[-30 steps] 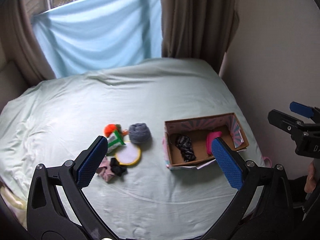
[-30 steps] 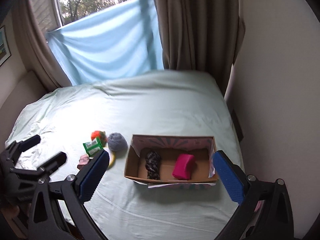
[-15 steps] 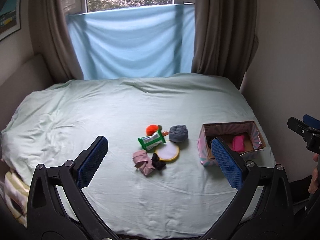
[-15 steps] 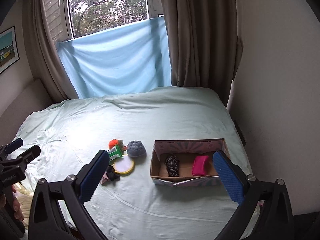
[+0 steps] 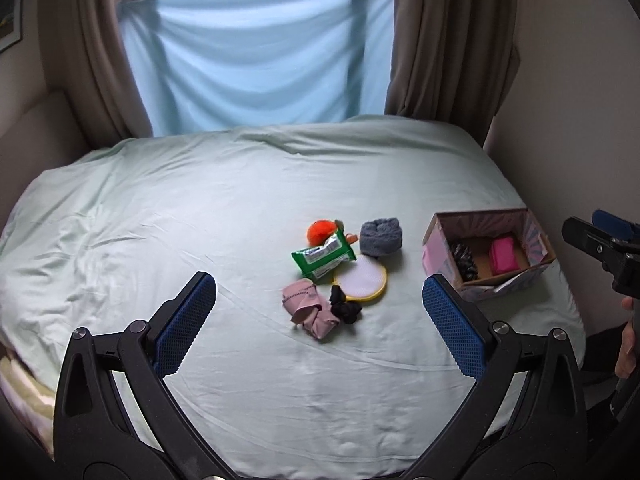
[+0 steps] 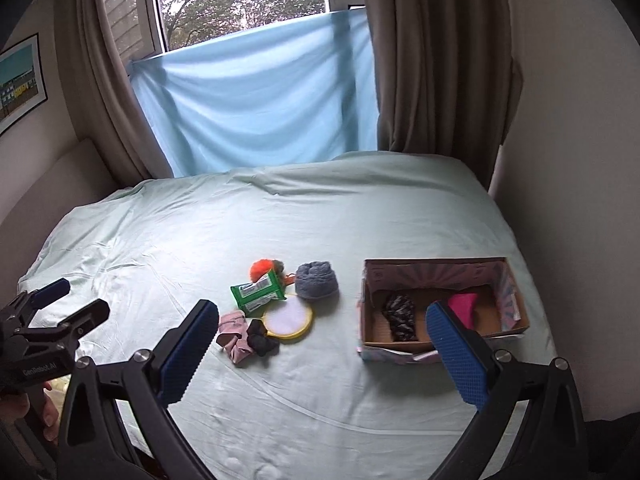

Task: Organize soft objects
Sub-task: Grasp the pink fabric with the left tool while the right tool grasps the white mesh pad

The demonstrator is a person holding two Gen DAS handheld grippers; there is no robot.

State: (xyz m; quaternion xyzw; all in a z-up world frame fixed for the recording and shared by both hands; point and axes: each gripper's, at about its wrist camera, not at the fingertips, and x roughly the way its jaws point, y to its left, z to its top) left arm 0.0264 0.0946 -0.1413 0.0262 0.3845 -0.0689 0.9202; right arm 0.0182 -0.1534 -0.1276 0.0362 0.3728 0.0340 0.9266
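Your left gripper [image 5: 319, 324] and right gripper [image 6: 320, 348] hover with jaws spread, empty — the loose pile [image 5: 340, 268] sits centre frame, likely bound for the box [image 6: 440, 350].

Both open grippers, left gripper [image 5: 319, 320] and right gripper [image 6: 322, 344], are pulling back from the bed [image 5: 200, 220], widening the view.

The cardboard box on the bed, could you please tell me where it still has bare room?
Inside the open cardboard box, bare floor shows between the dark braided scrunchie and the magenta folded cloth, and on the cloth's far right side. The bedsheet strip between box and grey rolled sock is free; the pile beyond is crowded.
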